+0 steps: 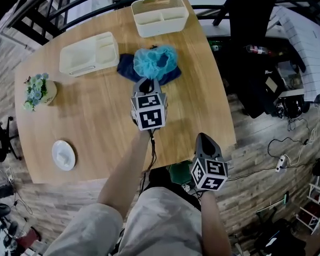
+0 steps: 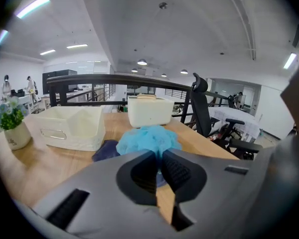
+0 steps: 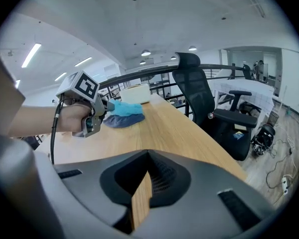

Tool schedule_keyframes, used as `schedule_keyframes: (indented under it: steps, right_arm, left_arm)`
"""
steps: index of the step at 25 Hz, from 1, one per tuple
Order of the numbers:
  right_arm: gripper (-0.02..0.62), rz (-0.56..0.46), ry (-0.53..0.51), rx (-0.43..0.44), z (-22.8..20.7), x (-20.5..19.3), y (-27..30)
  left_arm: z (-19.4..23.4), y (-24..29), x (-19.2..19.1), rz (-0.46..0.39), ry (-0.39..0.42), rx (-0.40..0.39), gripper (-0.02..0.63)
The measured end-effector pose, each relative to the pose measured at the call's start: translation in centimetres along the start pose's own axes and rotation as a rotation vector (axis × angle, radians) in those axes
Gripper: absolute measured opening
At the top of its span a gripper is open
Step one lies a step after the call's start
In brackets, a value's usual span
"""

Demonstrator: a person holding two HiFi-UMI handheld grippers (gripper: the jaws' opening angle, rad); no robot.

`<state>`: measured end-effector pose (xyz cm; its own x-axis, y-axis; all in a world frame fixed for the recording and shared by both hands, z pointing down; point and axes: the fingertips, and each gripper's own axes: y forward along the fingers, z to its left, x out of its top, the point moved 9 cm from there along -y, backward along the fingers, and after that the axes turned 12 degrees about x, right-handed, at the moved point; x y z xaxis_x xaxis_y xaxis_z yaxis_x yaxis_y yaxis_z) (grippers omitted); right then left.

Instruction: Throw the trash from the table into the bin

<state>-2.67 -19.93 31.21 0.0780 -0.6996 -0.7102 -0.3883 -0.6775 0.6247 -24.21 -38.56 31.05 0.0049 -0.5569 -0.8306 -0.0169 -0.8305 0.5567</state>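
Note:
A crumpled light-blue mesh wad (image 1: 156,61) lies on a dark blue cloth (image 1: 129,68) at the far middle of the wooden table (image 1: 96,116). My left gripper (image 1: 147,82) reaches its near edge. In the left gripper view the jaws (image 2: 158,156) are closed together, with a bit of the light-blue wad (image 2: 147,139) pinched at their tips. The right gripper view shows that left gripper (image 3: 109,106) touching the wad (image 3: 124,107). My right gripper (image 1: 205,137) hovers off the table's near right edge, its jaws (image 3: 149,156) shut with nothing in them.
Two white containers stand at the back: a deep one (image 1: 160,16) and a shallow tray (image 1: 89,53). A flower pot (image 1: 40,91) and a small white dish (image 1: 63,155) sit at the left. A green object (image 1: 180,173) shows below the near edge. A black office chair (image 3: 199,93) stands to the right.

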Motion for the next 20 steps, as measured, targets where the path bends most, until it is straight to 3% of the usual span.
schedule_keyframes:
  steps: [7,15,20]
  right_arm:
    - [0.026,-0.027,-0.050,0.031,-0.8,-4.2,-6.6]
    - [0.026,-0.053,-0.074,0.093,-4.1,-13.0,-18.7]
    - [0.026,-0.040,-0.038,0.063,-8.2,-20.0,-26.2]
  left_arm:
    - [-3.6,-8.4,-2.9,-0.046,0.017,0.003,0.009]
    - [-9.4,-21.4,-10.3,-0.070,0.024,0.023,0.009]
    - [-14.1,-28.4,-16.5,-0.063,0.013,0.017,0.009]
